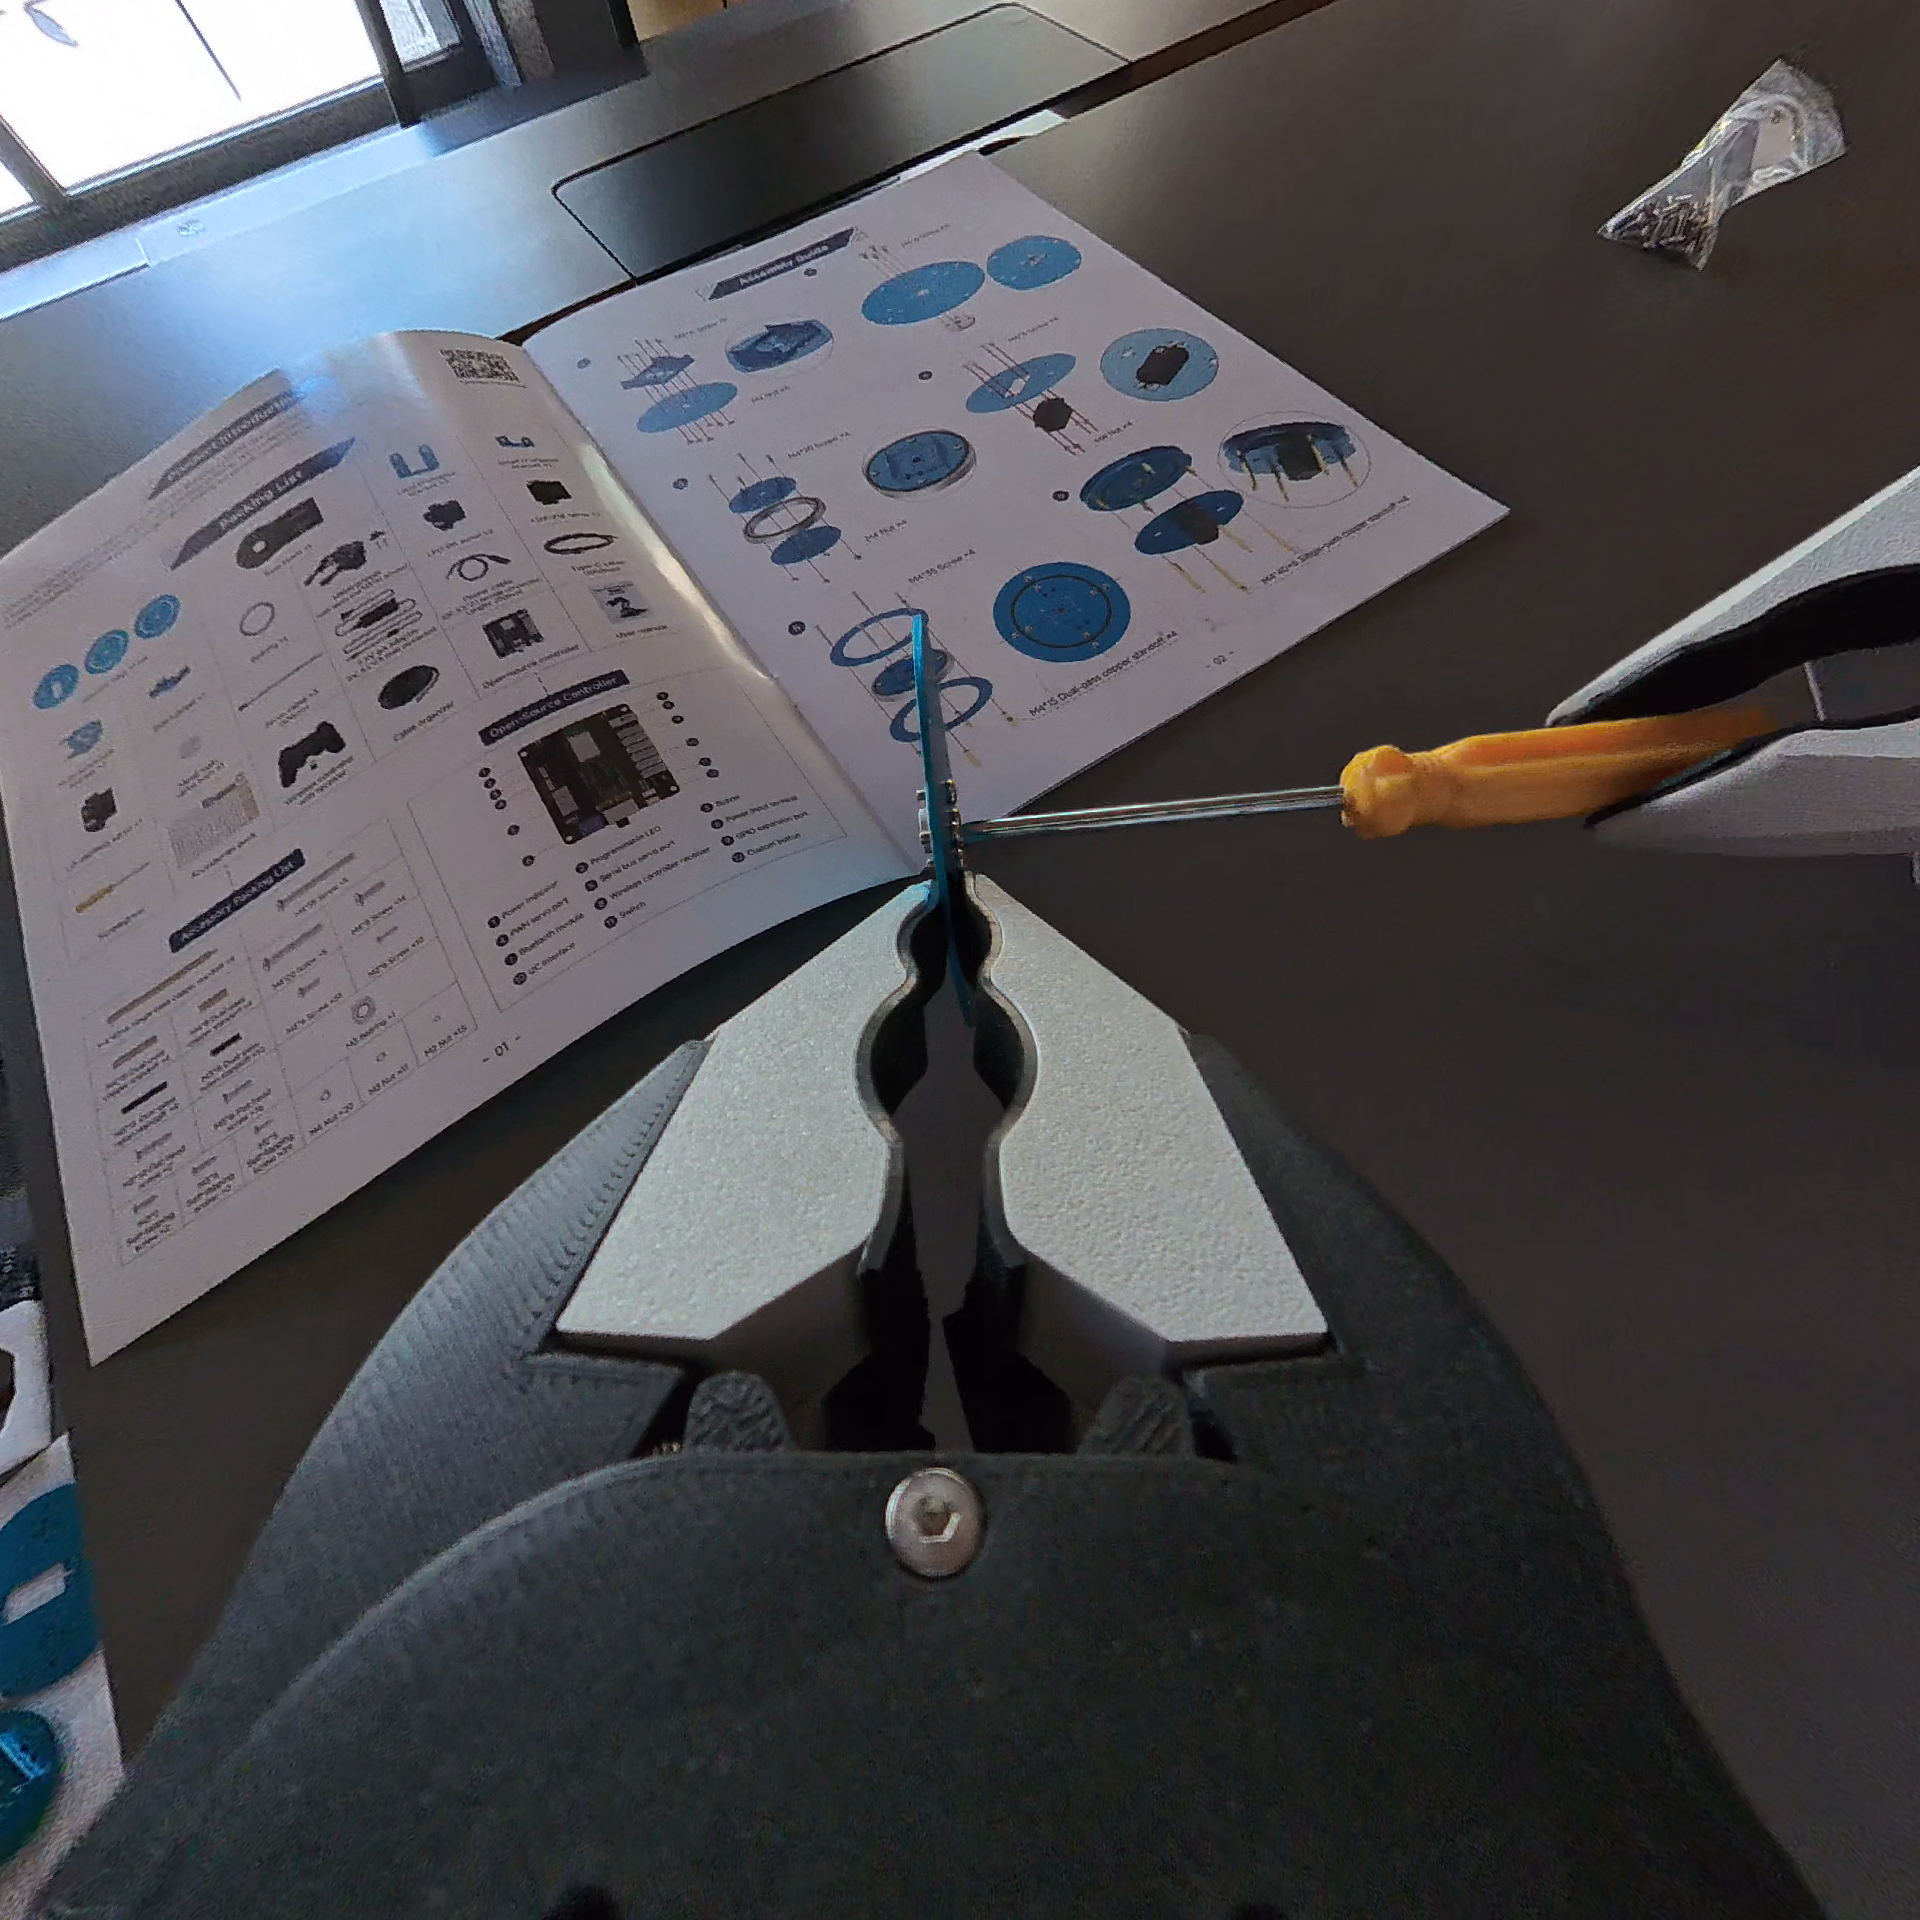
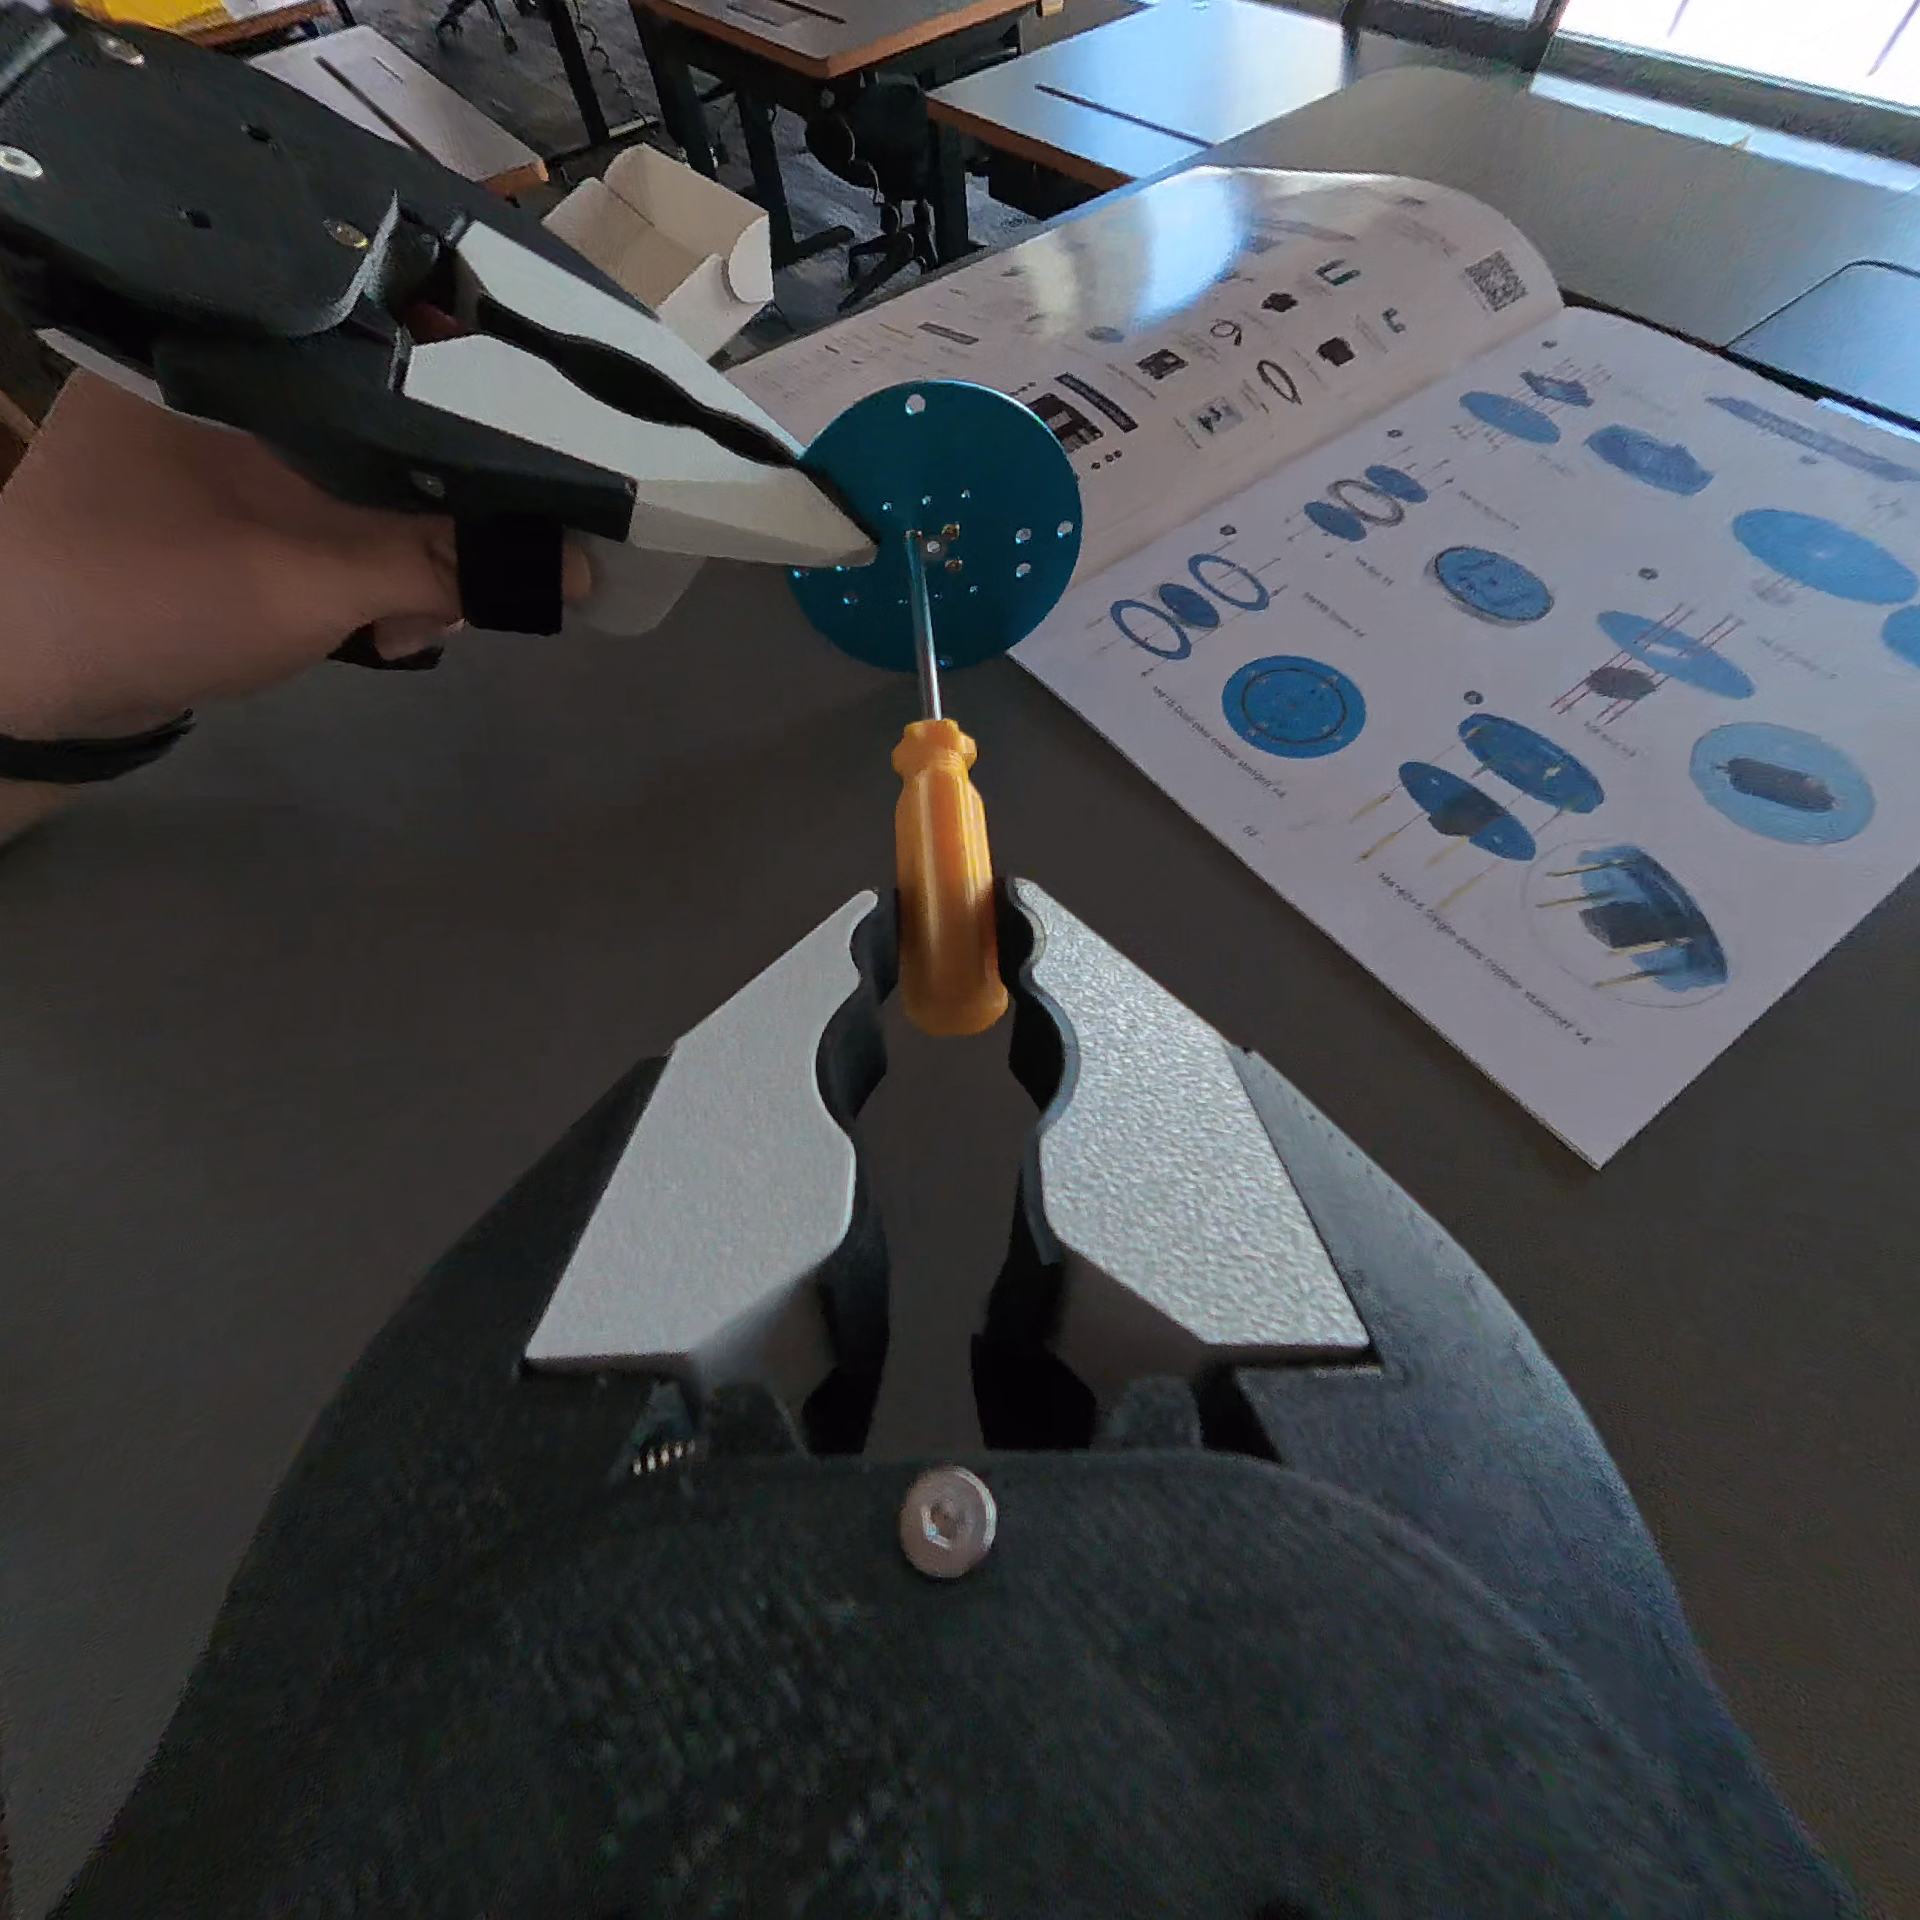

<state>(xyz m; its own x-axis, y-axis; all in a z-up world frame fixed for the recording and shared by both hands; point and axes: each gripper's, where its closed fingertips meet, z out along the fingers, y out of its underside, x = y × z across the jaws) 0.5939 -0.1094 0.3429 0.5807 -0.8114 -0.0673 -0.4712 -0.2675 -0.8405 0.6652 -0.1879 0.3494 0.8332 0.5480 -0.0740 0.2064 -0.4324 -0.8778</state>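
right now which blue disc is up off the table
The blue disc clamped in the left tongs, standing on edge, with the yellow screwdriver tip at its face. Other blue discs lie flat at the table's left edge.

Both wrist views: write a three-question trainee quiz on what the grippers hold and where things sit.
1. True or false: the left gripper grips the blue disc by its edge.
2. The right gripper holds: A) a wrench B) the screwdriver C) nothing.
3. Fill in: the screwdriver's tip meets the disc near its ____.

Extra note: the open manual lies flat on the dark table, and a bag of screws sits beyond it.

Key: 1 true; 2 B; 3 centre.
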